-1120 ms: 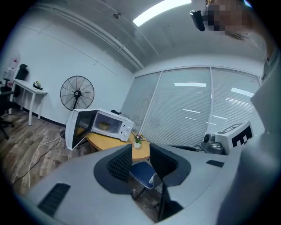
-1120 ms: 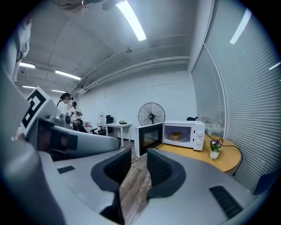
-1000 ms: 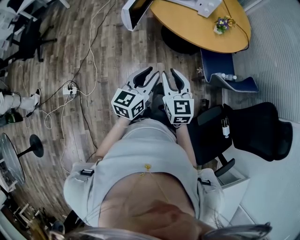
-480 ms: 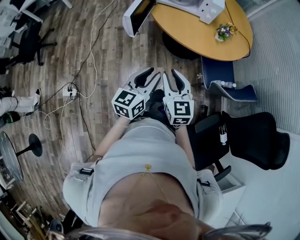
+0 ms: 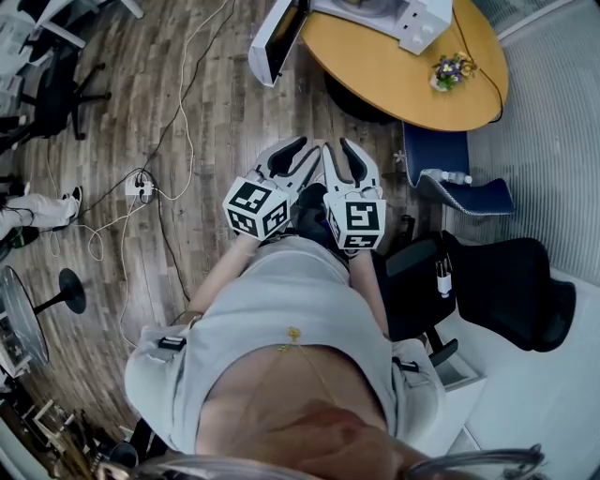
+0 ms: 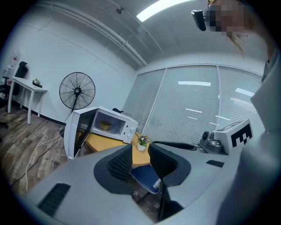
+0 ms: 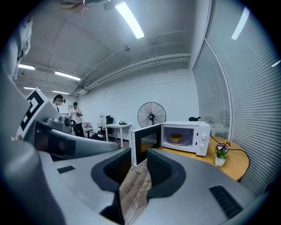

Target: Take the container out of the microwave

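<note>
Both jaws-apart and empty, the left gripper [image 5: 302, 148] and right gripper [image 5: 338, 146] sit side by side, well short of the round wooden tabletop [image 5: 394, 58]. The white microwave [image 7: 202, 140] stands at the tabletop's edge, its door [image 7: 143, 143] swung open. The brown container [image 7: 176, 138] sits inside it.

text: none legible | numbers: none | labels, signs: none

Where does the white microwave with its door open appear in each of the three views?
Head view: white microwave at the top edge, partly cropped.
Left gripper view: microwave left of centre.
Right gripper view: microwave right of centre.
Shared landmark: small potted flowers on the wooden table.
</note>
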